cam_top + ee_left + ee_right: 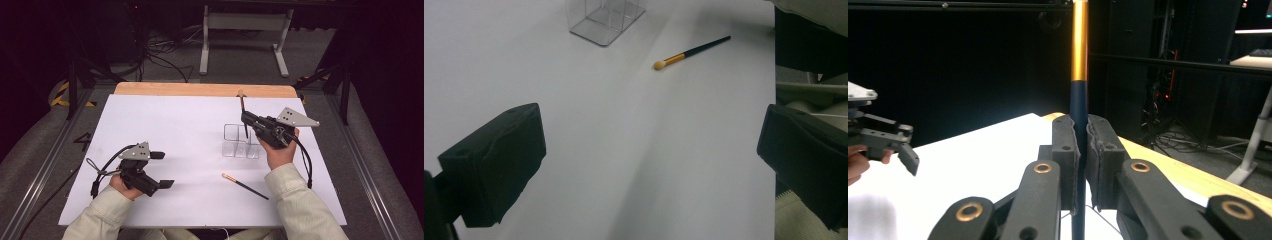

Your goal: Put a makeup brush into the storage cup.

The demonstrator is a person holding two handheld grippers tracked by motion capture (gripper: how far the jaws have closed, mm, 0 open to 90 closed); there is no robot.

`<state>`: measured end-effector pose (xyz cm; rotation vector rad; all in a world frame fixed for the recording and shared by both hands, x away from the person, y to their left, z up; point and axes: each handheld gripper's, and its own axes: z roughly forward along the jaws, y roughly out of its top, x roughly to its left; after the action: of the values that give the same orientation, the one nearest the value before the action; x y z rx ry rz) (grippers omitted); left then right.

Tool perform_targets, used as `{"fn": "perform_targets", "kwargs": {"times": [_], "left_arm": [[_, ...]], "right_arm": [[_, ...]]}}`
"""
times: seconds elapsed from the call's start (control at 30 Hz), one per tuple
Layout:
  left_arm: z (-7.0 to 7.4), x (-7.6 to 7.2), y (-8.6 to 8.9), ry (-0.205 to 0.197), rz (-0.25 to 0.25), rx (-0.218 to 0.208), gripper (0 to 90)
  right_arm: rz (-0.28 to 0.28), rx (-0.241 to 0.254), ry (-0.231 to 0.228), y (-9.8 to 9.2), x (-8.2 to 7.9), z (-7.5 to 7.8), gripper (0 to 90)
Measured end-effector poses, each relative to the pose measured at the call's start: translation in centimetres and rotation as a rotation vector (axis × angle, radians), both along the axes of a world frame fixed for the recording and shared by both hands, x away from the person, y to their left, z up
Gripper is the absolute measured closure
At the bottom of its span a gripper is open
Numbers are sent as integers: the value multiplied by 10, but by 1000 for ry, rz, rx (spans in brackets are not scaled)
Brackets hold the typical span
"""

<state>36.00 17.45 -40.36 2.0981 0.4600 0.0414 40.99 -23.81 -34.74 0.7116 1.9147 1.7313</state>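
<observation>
Bright white table (165, 125), dark surroundings, soft shadows, slight blur throughout.

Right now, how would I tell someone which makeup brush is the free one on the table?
Start at the white board and find the clear box right of centre. In front of it lies a black-handled brush with a gold band and pale tip, flat and untouched. The other brush stands upright, clamped in the right gripper above the box.

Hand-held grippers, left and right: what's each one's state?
Left hand-held gripper: open, holding nothing.
Right hand-held gripper: closed on a makeup brush, above the clear organizer.
</observation>
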Motion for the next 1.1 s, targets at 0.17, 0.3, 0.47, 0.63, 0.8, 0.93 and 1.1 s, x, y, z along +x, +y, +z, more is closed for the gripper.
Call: {"fn": "perform_targets", "kwargs": {"times": [0.17, 0.3, 0.47, 0.63, 0.8, 0.93, 1.1], "left_arm": [[-1, -1, 1, 0, 3, 2, 0], [-1, -2, 2, 5, 6, 1, 0], [-1, -2, 2, 4, 7, -2, 0], [-3, -1, 0, 7, 1, 4, 0], [-3, -1, 0, 8, 2, 3, 0], [-3, -1, 0, 11, -4, 7, 0], [-3, -1, -1, 14, -4, 8, 0]], "right_arm": [[-15, -6, 0, -1, 5, -2, 835], [-30, 12, 13, -3, 11, -5, 834], [-36, 26, 28, -3, 13, -9, 834], [-46, 13, 36, -2, 14, -14, 834], [-58, 0, 47, -2, 15, -22, 834], [-70, -8, 64, -5, 17, -28, 834], [-77, -7, 76, -6, 17, -32, 833]]}}
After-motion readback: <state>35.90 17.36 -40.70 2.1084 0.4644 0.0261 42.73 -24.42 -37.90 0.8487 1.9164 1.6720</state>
